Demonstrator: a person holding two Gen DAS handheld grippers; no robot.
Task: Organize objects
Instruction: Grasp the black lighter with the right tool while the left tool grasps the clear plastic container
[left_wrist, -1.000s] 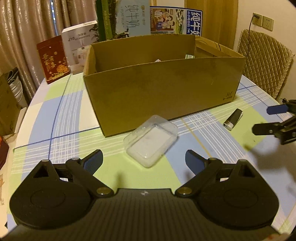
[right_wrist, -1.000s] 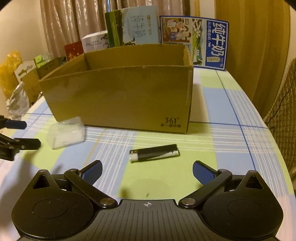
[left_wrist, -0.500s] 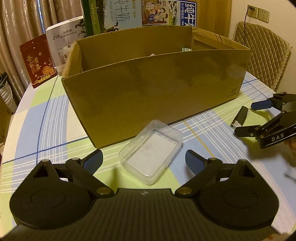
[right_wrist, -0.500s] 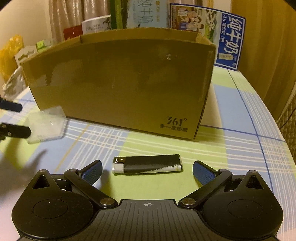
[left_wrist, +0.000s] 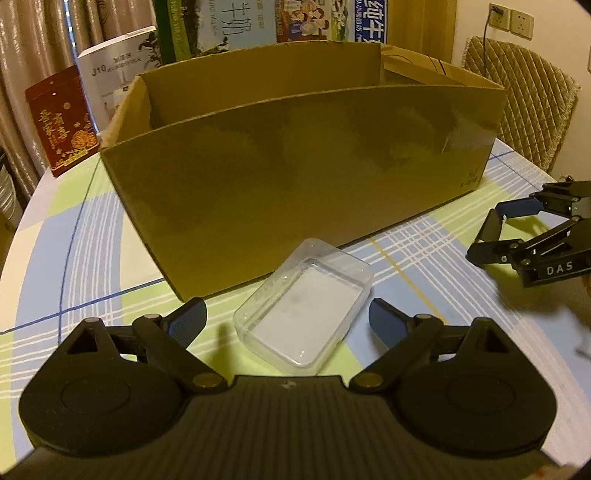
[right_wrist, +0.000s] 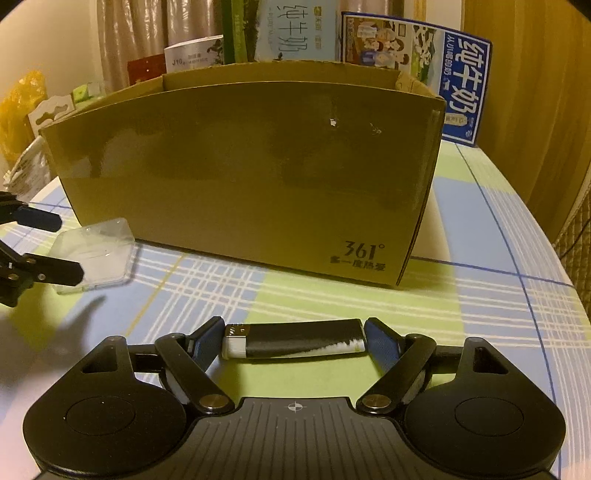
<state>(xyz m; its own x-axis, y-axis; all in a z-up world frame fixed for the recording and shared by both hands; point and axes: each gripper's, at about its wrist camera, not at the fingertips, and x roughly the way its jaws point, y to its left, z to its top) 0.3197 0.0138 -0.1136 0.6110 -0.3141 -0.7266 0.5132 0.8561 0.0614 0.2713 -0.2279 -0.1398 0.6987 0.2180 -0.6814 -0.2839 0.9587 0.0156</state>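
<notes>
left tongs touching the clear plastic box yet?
Apart. The left wrist view shows the clear plastic box between the open left tongs, with tablecloth visible either side.

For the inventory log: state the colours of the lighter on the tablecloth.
The slim lighter: black body, white patch, silver metal cap. Clearest in the right wrist view.

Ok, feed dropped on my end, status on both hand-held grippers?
Left hand-held gripper open, straddling clear plastic case. Right hand-held gripper closed end-to-end on lighter, on the tablecloth. Cardboard box just ahead, nothing blocking.
</notes>
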